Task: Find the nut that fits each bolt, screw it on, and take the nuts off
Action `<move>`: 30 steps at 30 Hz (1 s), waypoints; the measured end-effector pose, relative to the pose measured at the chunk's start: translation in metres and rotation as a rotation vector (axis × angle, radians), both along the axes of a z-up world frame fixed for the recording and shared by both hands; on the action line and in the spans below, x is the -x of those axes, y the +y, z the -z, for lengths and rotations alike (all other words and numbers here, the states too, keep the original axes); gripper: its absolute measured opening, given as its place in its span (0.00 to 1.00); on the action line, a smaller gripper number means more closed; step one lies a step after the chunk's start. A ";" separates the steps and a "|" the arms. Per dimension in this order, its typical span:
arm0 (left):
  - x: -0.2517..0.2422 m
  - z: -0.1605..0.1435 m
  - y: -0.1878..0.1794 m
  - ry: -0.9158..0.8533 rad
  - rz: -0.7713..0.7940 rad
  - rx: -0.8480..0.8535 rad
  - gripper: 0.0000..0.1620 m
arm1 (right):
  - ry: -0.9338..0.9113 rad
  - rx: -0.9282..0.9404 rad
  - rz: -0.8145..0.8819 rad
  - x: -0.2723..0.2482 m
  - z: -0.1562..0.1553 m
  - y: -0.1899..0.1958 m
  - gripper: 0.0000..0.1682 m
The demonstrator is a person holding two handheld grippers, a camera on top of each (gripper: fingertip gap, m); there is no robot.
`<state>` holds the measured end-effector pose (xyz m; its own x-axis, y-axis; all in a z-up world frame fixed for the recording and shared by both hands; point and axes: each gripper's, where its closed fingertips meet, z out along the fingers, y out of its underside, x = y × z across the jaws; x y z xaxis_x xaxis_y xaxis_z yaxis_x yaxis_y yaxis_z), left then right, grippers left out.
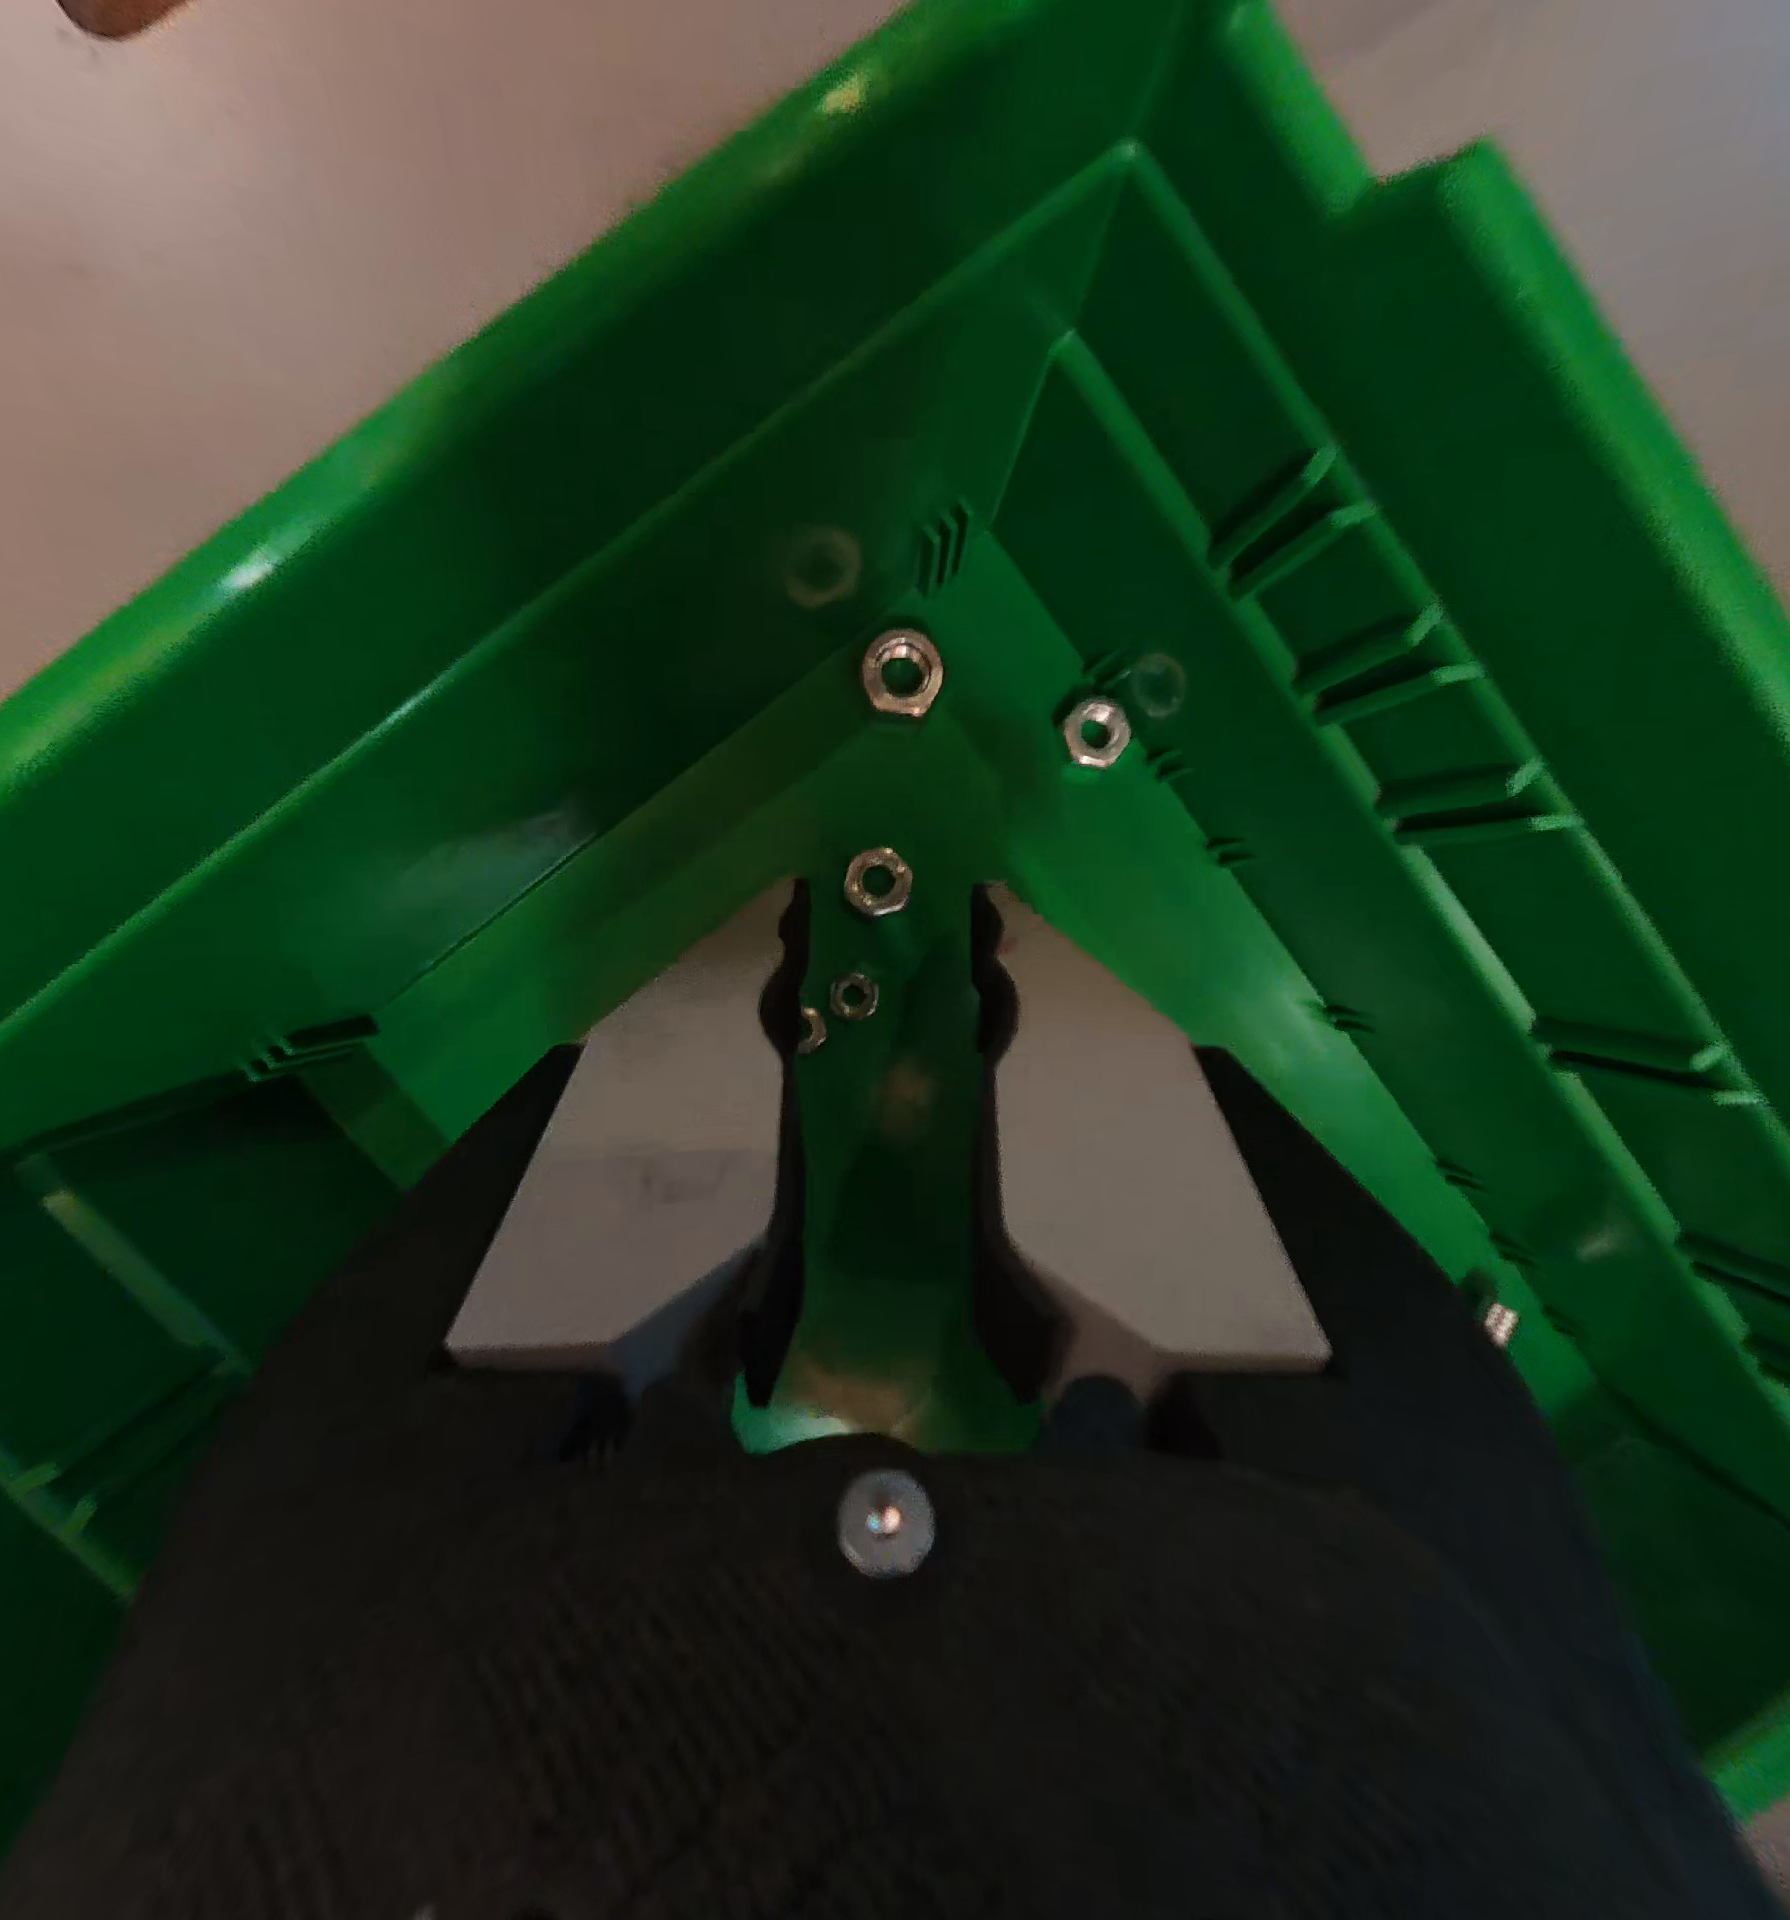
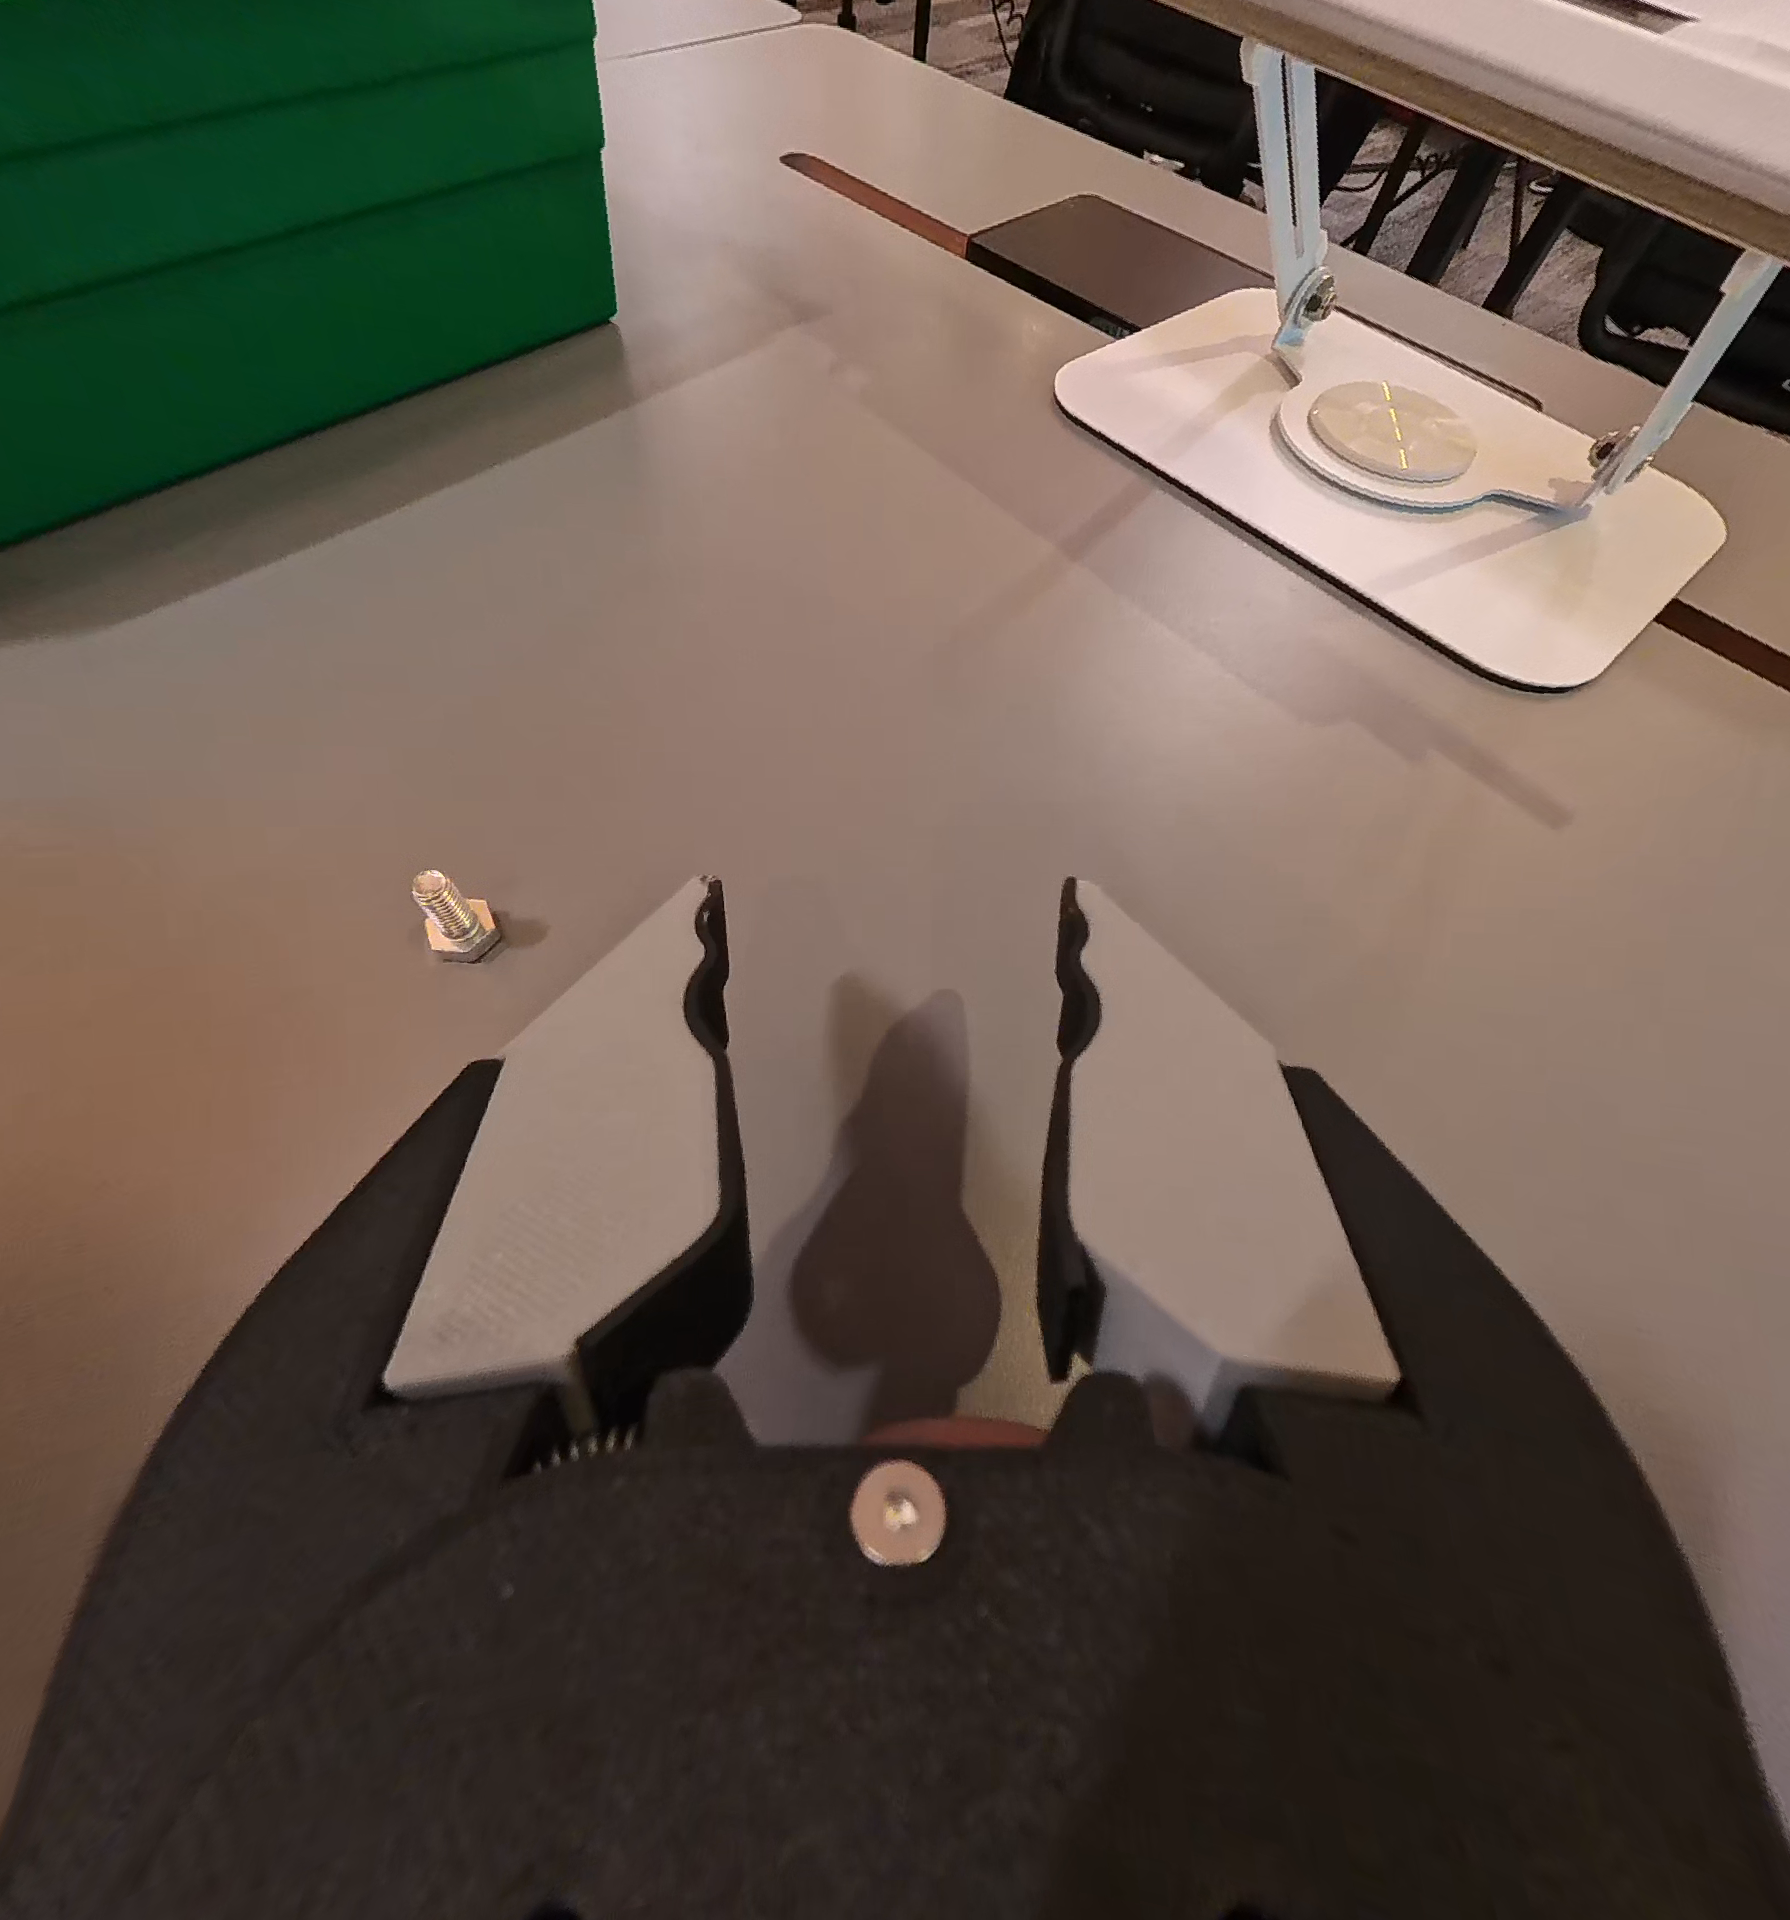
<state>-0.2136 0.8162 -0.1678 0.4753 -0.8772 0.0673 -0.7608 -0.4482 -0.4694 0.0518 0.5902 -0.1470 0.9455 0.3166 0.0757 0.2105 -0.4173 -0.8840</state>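
A: Left wrist view first. Holding what?

B: Left gripper point(image 1: 891, 935), closed, seemingly, on the near corner of a green ribbed plastic bin point(image 1: 579, 644), with a green wall pinched between both fingers. Probably gripped there to tip the bin and gather the contents into one corner.

A: And the contents?

B: Five small silver hex nuts point(image 1: 901, 673), loose on the bin floor. Two lying between the fingertips, one just beyond at 12 o'clock, another farther up at 12, the last at 1 o'clock. Of differing sizes, so likely still to be matched. Hard to say more through the blur.

A: Anything in the way?

B: Only the bin walls, steep at 10 and 2 o'clock, crowding any reach toward the corner. Also a tiny threaded silver end point(image 1: 1501, 1322) at 4 o'clock, too small to identify.

A: Now the right wrist view.

B: Right gripper point(image 2: 891, 888), fingers spread wide, holding nothing, poised low over a flat grey table point(image 2: 974, 707). Probably readied for a pick.

A: Of the bolt?

B: Likely. Short silver hex-head bolt point(image 2: 455, 920), standing on its head, thread upward, at 10 o'clock, near the left fingertip but apart from it. No nut on it.

A: Surroundings?

B: The green bin again at 10 o'clock, far off. White stand with a flat base plate point(image 2: 1390, 540) at 1 o'clock, well apart. Dark brown strip point(image 2: 1078, 249) at 12 o'clock beyond. Nothing between fingers and bolt.
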 end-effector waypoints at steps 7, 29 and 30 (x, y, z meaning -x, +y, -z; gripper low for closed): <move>0.000 0.004 0.000 0.010 -0.023 0.019 0.16 | -0.002 -0.001 -0.006 0.001 0.000 0.001 0.35; 0.005 0.015 -0.001 0.108 -0.024 0.022 0.17 | 0.000 -0.018 -0.027 0.004 -0.003 -0.001 0.35; 0.005 0.015 0.000 0.110 -0.027 0.022 0.17 | 0.000 -0.019 -0.028 0.004 -0.003 -0.001 0.35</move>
